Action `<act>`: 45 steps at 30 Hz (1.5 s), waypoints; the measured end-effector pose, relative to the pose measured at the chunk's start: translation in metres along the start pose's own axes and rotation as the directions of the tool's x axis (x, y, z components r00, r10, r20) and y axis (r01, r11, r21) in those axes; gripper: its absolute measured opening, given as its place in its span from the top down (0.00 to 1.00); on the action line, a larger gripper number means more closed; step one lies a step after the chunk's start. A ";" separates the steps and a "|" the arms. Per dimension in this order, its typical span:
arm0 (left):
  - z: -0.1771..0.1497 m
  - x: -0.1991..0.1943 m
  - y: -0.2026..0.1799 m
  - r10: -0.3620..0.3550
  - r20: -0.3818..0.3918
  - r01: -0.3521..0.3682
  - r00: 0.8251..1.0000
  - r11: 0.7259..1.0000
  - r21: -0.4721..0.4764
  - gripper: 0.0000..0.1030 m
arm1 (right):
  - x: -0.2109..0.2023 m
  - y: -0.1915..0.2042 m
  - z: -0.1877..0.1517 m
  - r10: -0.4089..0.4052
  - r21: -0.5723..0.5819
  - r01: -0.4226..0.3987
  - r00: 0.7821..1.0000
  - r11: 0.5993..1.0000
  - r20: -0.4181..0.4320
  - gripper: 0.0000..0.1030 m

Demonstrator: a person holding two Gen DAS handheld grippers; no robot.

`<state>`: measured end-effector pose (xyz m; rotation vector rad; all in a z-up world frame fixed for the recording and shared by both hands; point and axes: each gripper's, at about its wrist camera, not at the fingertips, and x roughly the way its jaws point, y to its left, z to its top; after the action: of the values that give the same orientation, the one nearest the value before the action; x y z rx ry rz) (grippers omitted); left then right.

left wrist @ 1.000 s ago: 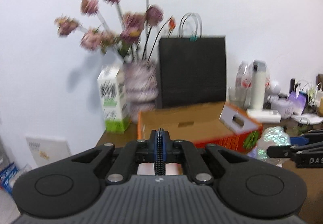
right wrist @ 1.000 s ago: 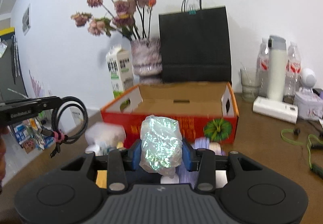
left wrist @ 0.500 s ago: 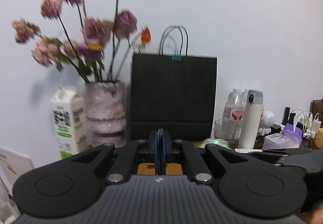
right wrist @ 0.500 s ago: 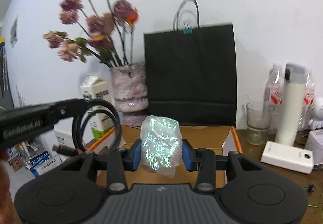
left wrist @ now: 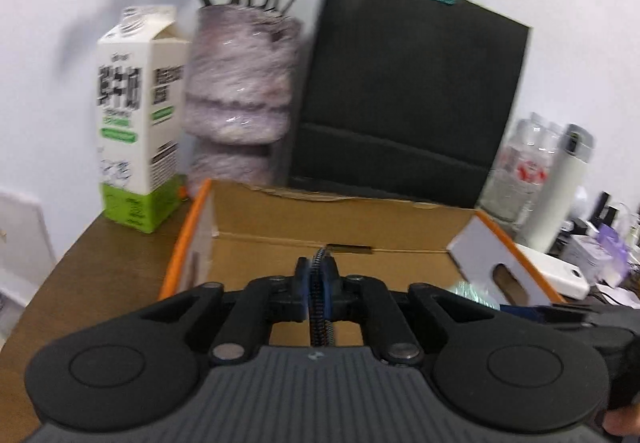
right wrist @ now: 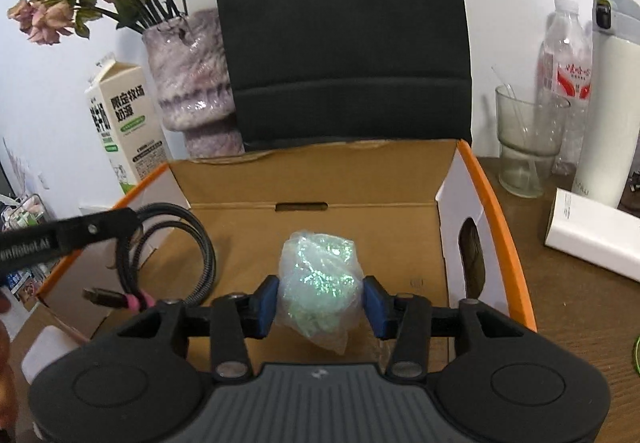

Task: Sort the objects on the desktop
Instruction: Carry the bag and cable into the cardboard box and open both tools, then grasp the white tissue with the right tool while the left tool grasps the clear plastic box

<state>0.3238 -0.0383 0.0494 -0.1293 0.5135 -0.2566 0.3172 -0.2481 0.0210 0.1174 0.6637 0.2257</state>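
Right wrist: one glittery bag (right wrist: 320, 283), one cable (right wrist: 200, 243) (coiled).

surface: wooden table (right wrist: 568, 307) | on it: cardboard box (right wrist: 496, 227), milk carton (right wrist: 124, 131), vase (right wrist: 192, 75)

Even indoor light, fisheye bending at dark corners; left view motion-blurred, right view sharper.
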 end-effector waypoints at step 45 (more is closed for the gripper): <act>-0.082 -0.168 0.037 0.157 -0.016 -0.156 0.987 0.986 0.059 0.00 | -0.168 -0.019 -0.119 -0.174 -0.116 0.177 0.984 0.977 0.035 0.09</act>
<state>0.1496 0.0387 0.0498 -0.0301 0.5332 -0.1190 0.1174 -0.3031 0.0246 -0.0527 0.6302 0.0931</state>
